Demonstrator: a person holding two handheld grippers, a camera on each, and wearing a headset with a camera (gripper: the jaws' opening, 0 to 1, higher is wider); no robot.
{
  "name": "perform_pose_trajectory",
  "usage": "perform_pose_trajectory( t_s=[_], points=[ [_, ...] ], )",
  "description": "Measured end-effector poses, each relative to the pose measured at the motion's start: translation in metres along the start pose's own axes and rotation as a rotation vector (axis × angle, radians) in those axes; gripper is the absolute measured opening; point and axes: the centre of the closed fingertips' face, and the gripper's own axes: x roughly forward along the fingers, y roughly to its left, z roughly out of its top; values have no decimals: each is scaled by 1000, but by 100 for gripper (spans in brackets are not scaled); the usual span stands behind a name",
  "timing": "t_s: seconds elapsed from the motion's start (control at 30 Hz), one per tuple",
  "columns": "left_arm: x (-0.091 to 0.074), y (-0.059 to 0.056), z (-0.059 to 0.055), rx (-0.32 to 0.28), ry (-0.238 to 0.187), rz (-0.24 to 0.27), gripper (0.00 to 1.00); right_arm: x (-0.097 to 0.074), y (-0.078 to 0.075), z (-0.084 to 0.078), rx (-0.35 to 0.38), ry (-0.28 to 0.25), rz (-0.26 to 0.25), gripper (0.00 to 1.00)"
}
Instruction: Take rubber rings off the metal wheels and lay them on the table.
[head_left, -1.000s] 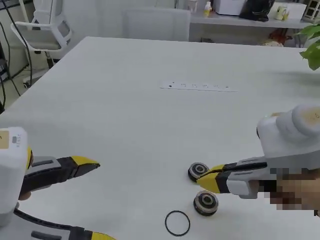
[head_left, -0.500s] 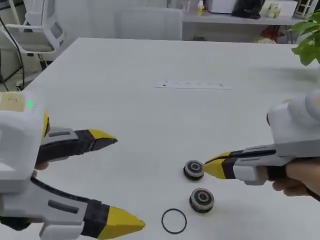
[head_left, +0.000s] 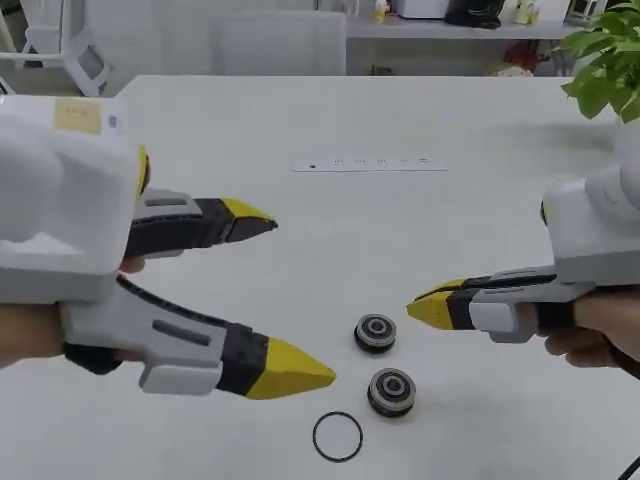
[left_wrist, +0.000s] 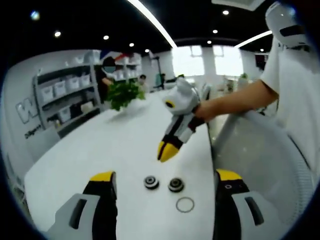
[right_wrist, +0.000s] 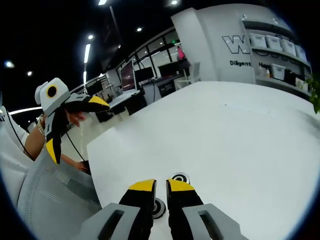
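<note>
The farther wheel (head_left: 375, 333) and nearer wheel (head_left: 391, 391) lie flat close to the bench's (head_left: 300, 120) near edge, with 1 loose rubber ring (head_left: 338, 436) just nearer me. My right gripper (head_left: 425, 305), jaws together and empty, points at the farther wheel from just beside it, so it is the closer tool. My left gripper (head_left: 285, 295) gapes wide, empty. Since 1 second ago the left has come in toward the wheels, and the right tip has backed out from between them.

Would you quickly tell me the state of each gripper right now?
The yellow-tipped left gripper is wide open, holding nothing.
The yellow-tipped right gripper is shut, holding nothing.
</note>
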Motion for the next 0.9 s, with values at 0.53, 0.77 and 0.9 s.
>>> perform_pose_trajectory(
  t_s=[0.53, 0.77, 0.9],
  points=[
    [60, -4, 8, 26, -9, -81, 76, -2, -6, -1, -6, 3, 6, 6],
    [85, -3, 2, 28, -34, -91, 67, -2, -11, -5, 4, 15, -7, 6],
    [93, -3, -9, -43, -93, -71, 62, -1, -11, -7, 2, 22, -7, 6]
  ],
)
